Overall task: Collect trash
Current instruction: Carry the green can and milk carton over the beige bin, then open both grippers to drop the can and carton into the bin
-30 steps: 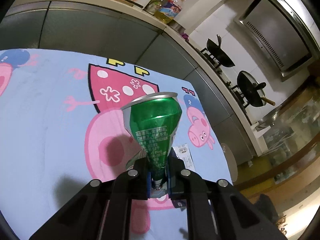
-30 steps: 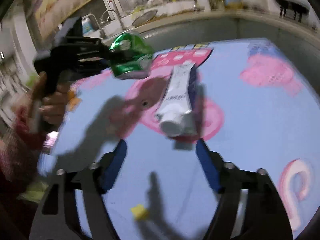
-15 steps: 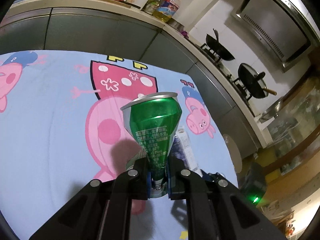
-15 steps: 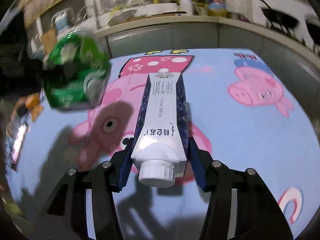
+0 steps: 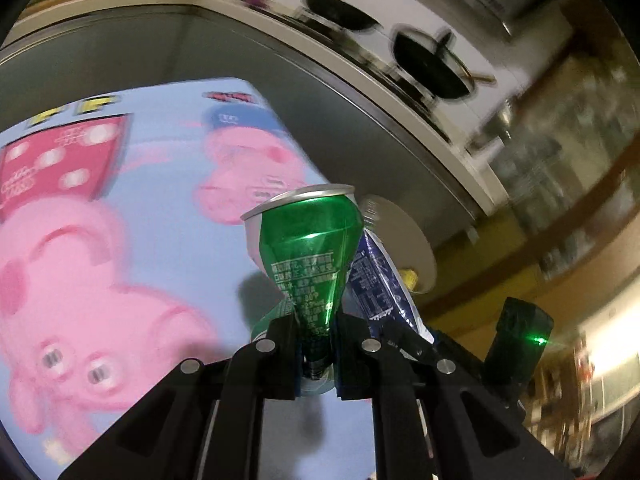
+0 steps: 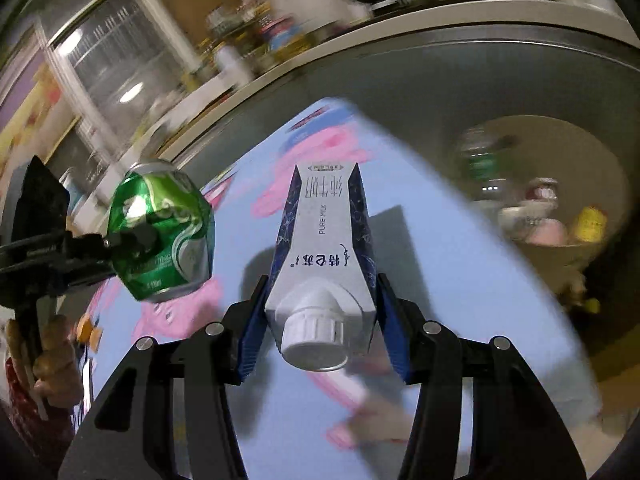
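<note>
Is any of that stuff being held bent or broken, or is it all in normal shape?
The green can in the left gripper is badly crushed, pinched narrow where the fingers squeeze it. The milk carton in the right gripper looks squashed flat, cap still on. Nothing appears spilled.

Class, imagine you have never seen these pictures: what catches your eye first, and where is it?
A crushed green can pinched in the left gripper, held above the pink-pig cartoon tablecloth. Beside it, a white-and-blue milk carton sits cap-first in the right gripper, with a beige trash bin beyond the table's edge.
</note>
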Tool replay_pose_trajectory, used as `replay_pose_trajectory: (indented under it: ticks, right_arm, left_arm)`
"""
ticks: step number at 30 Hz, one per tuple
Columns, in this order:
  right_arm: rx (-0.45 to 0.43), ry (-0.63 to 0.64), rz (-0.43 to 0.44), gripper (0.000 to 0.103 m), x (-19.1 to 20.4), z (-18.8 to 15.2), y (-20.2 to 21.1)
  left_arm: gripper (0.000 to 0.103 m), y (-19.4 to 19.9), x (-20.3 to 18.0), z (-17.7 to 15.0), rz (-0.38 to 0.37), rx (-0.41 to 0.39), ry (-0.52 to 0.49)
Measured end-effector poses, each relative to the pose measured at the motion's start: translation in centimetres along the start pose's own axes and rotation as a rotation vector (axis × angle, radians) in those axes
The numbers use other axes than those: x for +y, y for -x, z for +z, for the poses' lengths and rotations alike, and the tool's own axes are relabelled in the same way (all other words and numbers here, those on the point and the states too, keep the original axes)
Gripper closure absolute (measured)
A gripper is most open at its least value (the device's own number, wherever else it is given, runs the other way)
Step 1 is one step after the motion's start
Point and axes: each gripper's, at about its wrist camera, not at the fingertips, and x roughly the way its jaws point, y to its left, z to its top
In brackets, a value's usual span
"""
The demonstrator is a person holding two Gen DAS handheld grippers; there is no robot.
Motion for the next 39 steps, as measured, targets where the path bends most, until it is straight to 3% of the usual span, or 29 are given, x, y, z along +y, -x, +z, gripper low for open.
replay_pose_trajectory:
  ticks: [7, 13, 16, 18, 19, 23, 29, 39]
  right_arm:
    - [-0.104, -0.166, -0.136, 0.053, -10.5, 3.3, 3.6]
    - [-0.153, -0.189, -0.206, 0.053, -15.6, 6.4, 2.8]
    - [-0.168, -0.138, -0.236, 0.052, -16.6, 7.9, 1.6]
    - [-0.154, -0.117, -0.237, 0.046, -16.8, 8.7, 0.8]
    - [-0.154, -0.108, -0.238, 0.041, -16.8, 9.0, 0.6]
    - [-0.23, -0.084, -0.278, 0.035, -16.6, 9.6, 2.2]
    - [-0.314, -0.14, -0.281, 0.035, -16.3, 7.4, 5.8]
    - [-0.222, -0.22, -0.216, 0.035, -12.6, -0.2, 6.3]
  left_arm:
    - [0.092, -10.2, -9.0, 4.6, -0.066, 0.125, -0.132]
    - [0.092, -17.6, -13.9, 7.2, -0.054, 0.159, -0.202]
    - [0.091, -20.1, -15.3, 7.9, -0.039, 0.162, -0.226]
    - [0.068, -22.1, -15.4, 8.1, 0.026, 0.195, -0.231]
    - [0.065, -22.7, -15.3, 8.1, 0.054, 0.201, -0.225]
    - [0.052, -22.8, -14.1, 7.9, 0.069, 0.201, -0.193]
    - [0.052, -20.2, -13.6, 7.3, 0.067, 0.154, -0.229]
    - [0.049, -14.4, -12.8, 2.9, 0.094, 0.077, -0.288]
